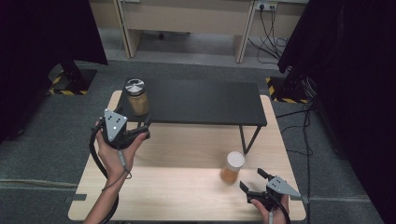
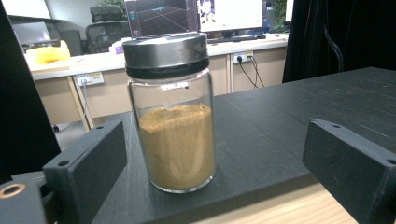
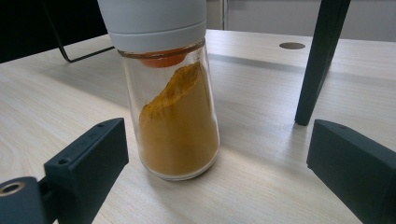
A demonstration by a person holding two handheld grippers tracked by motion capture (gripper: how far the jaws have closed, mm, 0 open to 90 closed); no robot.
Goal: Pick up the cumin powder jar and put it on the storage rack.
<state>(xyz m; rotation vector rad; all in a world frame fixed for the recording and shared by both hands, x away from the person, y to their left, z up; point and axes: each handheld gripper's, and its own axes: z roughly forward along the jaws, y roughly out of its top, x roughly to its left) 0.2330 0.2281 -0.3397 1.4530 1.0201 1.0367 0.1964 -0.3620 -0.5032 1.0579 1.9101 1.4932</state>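
High view: a light wooden table (image 1: 187, 186) has a low black shelf (image 1: 205, 102) standing on its far half. A clear glass jar with a shiny metal lid and brown powder inside (image 1: 137, 97) stands upright on the shelf, at about 10 o'clock from the table's middle. The left gripper (image 1: 144, 128) is held just in front of it, jaws apart. A clear glass jar with a white lid and orange powder inside (image 1: 232, 168) stands on the table at about 4 o'clock. The right gripper (image 1: 254, 181) is near it, jaws wide apart.

Left gripper view: the metal-lid jar (image 2: 172, 112) stands at the shelf's (image 2: 280, 121) edge, between the two open jaws, touching neither.

Right gripper view: the white-lid jar (image 3: 168, 88) stands on the table (image 3: 261, 177) between the open jaws, not touching them. A black shelf leg (image 3: 320, 60) stands at 2 o'clock.
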